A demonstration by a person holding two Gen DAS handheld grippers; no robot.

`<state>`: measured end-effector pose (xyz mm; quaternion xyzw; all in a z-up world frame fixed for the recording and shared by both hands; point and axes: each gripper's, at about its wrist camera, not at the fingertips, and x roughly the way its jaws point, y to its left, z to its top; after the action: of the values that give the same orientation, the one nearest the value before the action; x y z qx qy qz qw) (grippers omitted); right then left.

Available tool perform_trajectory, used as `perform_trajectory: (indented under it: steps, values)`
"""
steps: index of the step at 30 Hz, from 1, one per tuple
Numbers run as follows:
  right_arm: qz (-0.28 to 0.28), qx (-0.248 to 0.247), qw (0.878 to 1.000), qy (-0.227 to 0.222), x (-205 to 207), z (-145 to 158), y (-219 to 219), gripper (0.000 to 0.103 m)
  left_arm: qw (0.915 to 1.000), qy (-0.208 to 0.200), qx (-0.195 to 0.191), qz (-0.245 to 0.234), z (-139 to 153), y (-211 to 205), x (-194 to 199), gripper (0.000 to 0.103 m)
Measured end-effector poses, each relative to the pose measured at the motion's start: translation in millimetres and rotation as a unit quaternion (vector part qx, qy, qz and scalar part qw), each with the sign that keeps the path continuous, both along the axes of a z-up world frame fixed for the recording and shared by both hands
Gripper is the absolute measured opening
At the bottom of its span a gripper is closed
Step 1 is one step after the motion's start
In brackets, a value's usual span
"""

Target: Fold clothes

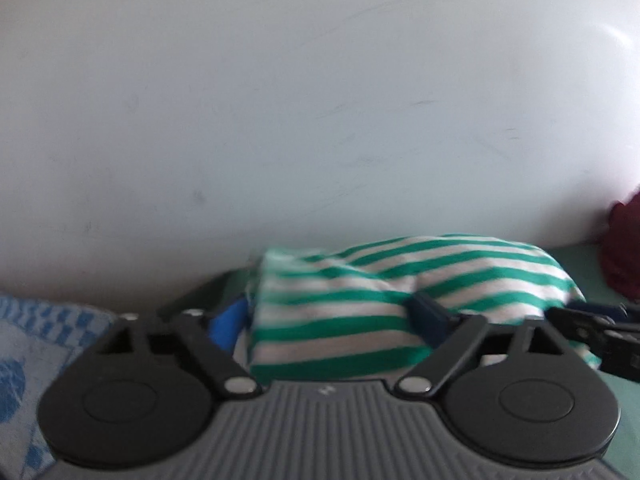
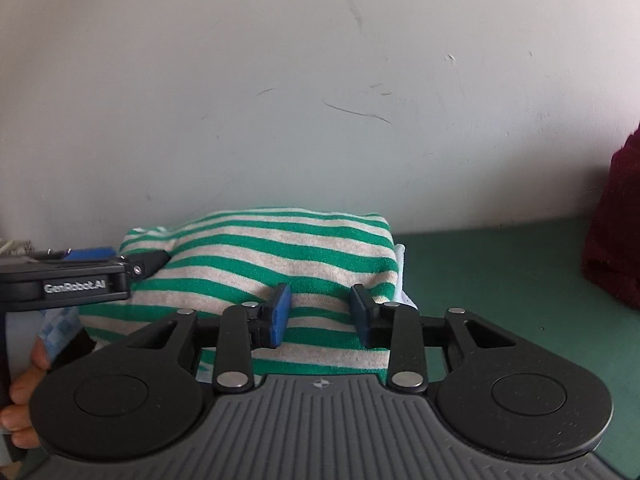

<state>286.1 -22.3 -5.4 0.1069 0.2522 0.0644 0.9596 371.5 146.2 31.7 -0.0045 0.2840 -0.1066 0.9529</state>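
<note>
A flat green table surface (image 2: 500, 264) meets a scuffed white wall (image 2: 320, 100). On it lies a folded, soft green-and-cream striped knit garment (image 2: 280, 256). The left gripper (image 1: 332, 316) gapes wide and the right gripper (image 2: 320, 312) is partly open, neither gripping the cloth.

Folded green-and-white striped garment (image 2: 280, 264), a plump bundle on the green surface (image 2: 500, 280) against the wall.

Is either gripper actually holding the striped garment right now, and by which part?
Left gripper: open wide, holding nothing. Right gripper: its fingers straddle the folded striped garment near its front edge; whether they pinch the fabric cannot be told.
</note>
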Motion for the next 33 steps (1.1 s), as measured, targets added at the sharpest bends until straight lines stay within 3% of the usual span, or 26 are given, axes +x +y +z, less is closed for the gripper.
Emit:
perform_trajectory:
  steps: [2,4,5,7,8,12,14,16,18,21,24,26,29,33]
  values:
    - [-0.002,0.040,0.999,0.015,-19.6,21.6,2.5,0.036,1.0000,0.000,-0.007,-0.002,12.5,7.9,-16.8,0.090]
    - [-0.018,0.103,0.994,-0.008,-58.6,38.8,-26.9,0.039,0.9999,-0.010,-0.011,-0.007,27.5,18.1,-42.6,0.080]
    - [-0.027,0.132,0.991,-0.020,-79.2,47.1,-41.5,0.050,0.9998,-0.015,-0.012,-0.009,35.1,23.1,-55.5,0.083]
    - [-0.044,0.161,0.985,-0.036,-131.2,56.4,-67.6,0.068,0.9990,-0.029,-0.028,-0.021,45.1,42.2,-99.6,0.097]
    - [-0.049,0.168,0.984,-0.028,-159.3,55.3,-78.5,0.068,0.9984,-0.029,-0.040,-0.028,46.6,52.7,-126.7,0.100]
    - [-0.084,0.170,0.980,0.052,-271.6,30.7,-95.6,0.068,0.9973,0.002,-0.058,-0.044,38.7,77.4,-234.5,0.101]
    - [-0.108,0.148,0.978,0.103,-316.1,19.2,-94.1,0.068,0.9956,0.039,-0.078,-0.035,31.2,77.1,-283.0,0.102]
    - [-0.105,0.119,0.976,0.150,-340.5,11.8,-85.8,0.068,0.9918,0.077,-0.099,-0.026,19.0,77.8,-313.5,0.102]
    - [-0.071,0.087,0.981,0.156,-340.8,6.2,-77.9,0.069,0.9892,0.104,-0.101,-0.025,12.7,69.7,-334.6,0.102]
    - [-0.025,0.060,0.989,0.134,-342.5,13.2,-57.1,0.077,0.9934,0.103,-0.048,-0.013,26.4,41.8,-356.3,0.102]
    - [-0.016,0.043,0.993,0.108,-348.0,31.4,-42.0,0.080,0.9969,0.069,0.034,0.012,50.7,6.5,-375.3,0.102]
    - [-0.009,0.008,0.996,0.092,-358.8,41.3,-38.6,0.085,0.9949,0.046,0.079,0.042,59.5,-12.1,-393.3,0.102]
    - [0.000,-0.042,0.997,0.058,-387.2,41.9,-44.3,0.088,0.9925,0.040,0.100,0.058,67.2,-43.0,-425.2,0.102]
    - [-0.013,-0.064,0.997,0.039,-436.8,42.0,-79.8,0.093,0.9904,0.045,0.122,0.048,67.9,-91.5,-465.3,0.102]
